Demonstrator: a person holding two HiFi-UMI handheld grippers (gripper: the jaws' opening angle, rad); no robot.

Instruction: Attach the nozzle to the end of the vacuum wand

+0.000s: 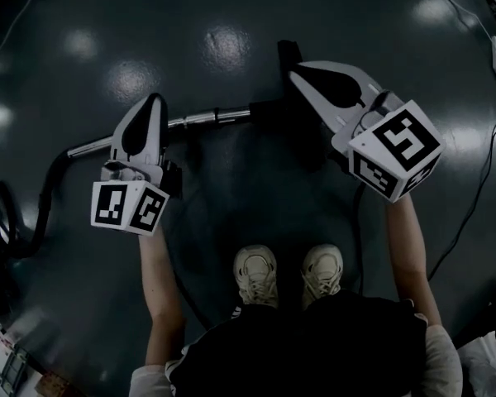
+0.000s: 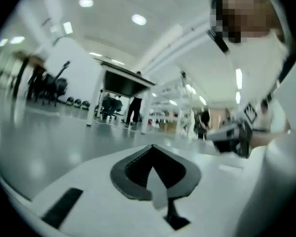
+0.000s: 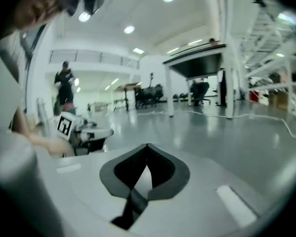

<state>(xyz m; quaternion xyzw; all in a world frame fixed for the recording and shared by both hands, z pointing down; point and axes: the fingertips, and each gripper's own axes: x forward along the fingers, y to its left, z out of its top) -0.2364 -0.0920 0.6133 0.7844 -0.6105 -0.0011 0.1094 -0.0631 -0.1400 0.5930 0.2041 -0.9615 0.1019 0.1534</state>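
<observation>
Dark glossy floor [image 1: 231, 23] carries the vacuum wand [image 1: 207, 117], its metal tube lying crosswise ahead of the person's 2 shoes [image 1: 256, 273]. Left hand-held gripper [image 1: 155, 99] and right hand-held gripper [image 1: 295, 74] hover over it, each with jaws pressed together, pinching nothing.

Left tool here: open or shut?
Shut. In the left gripper view the left tool has its jaw tips meeting in a point, with nothing held between them.
</observation>
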